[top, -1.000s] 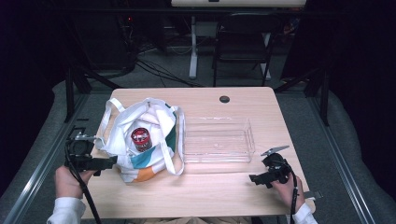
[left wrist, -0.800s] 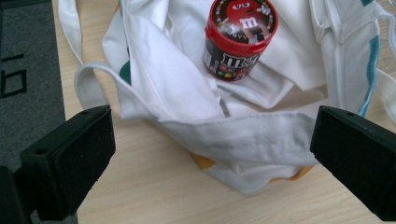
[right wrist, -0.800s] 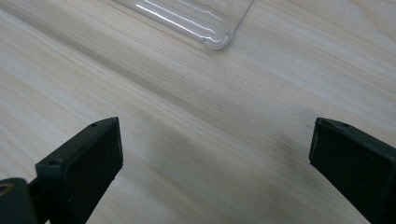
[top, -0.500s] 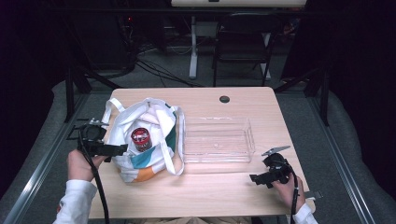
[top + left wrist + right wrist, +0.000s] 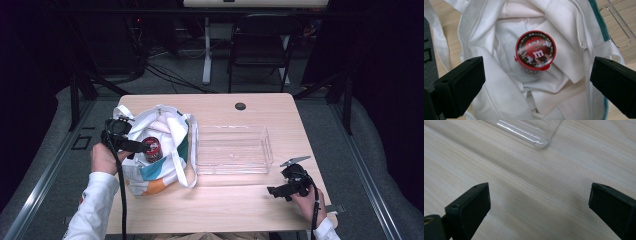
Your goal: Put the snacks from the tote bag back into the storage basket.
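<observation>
Status: retrieval not yet made. The left gripper point(image 5: 534, 82) hangs over the open mouth of the tote bag point(image 5: 165, 145), jaws spread wide and holding nothing. The red-lidded candy jar point(image 5: 535, 53) stands upright inside the bag on folded white cloth, between the two jaws but untouched. The clear tray point(image 5: 232, 150), right of the bag, is empty. The right gripper point(image 5: 282, 190) rests low at the near right of the table point(image 5: 225, 205), jaws apart, empty. Remaining, by judgement: grasp the jar, lift it out, place it in the tray

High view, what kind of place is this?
Probably a lab or recording studio: a lone wooden table on grey carpet, dark curtains around it, a folding chair and loose cables on the floor behind.
</observation>
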Action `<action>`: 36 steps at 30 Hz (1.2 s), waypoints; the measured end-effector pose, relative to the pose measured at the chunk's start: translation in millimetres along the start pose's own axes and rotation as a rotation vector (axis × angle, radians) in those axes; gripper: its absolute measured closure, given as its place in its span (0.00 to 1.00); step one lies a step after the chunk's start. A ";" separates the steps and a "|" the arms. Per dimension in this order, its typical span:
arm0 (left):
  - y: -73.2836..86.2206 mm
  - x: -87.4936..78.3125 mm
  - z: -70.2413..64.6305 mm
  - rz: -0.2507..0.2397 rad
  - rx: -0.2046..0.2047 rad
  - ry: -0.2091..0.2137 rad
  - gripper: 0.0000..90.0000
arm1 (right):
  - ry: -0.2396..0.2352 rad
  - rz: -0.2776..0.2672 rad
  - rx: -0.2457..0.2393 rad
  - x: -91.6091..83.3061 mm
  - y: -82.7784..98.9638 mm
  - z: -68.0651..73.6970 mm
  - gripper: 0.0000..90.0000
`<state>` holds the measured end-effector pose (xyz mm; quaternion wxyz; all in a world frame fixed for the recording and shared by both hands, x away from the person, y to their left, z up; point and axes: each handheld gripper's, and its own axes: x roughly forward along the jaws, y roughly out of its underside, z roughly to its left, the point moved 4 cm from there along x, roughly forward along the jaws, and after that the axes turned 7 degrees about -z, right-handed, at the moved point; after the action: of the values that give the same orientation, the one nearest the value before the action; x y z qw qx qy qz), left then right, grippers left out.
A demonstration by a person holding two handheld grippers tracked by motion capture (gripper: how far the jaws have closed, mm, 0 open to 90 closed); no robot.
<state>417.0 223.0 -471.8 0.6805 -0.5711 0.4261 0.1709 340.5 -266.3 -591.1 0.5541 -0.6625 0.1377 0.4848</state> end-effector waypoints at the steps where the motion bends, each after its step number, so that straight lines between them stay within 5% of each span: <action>1: -1.6 3.1 -1.2 0.006 0.004 -0.003 0.00 | 0.000 0.008 -0.005 -0.7 0.2 -0.5 0.04; 15: -13.5 50.3 -7.7 0.113 0.038 -0.019 0.00 | -0.009 -0.010 0.001 0.5 -0.5 0.2 0.04; 28: -10.6 72.2 -3.6 0.190 0.030 -0.015 0.01 | -0.009 -0.006 -0.003 0.5 -0.9 -0.8 0.04; 36: -9.5 75.6 -2.9 0.203 0.027 -0.013 0.13 | -0.009 0.004 -0.004 0.6 -0.6 -2.0 0.04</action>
<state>466.4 198.4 -524.3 0.6701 -0.5147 0.4794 0.2371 342.2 -267.6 -591.3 0.5525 -0.6612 0.1355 0.4890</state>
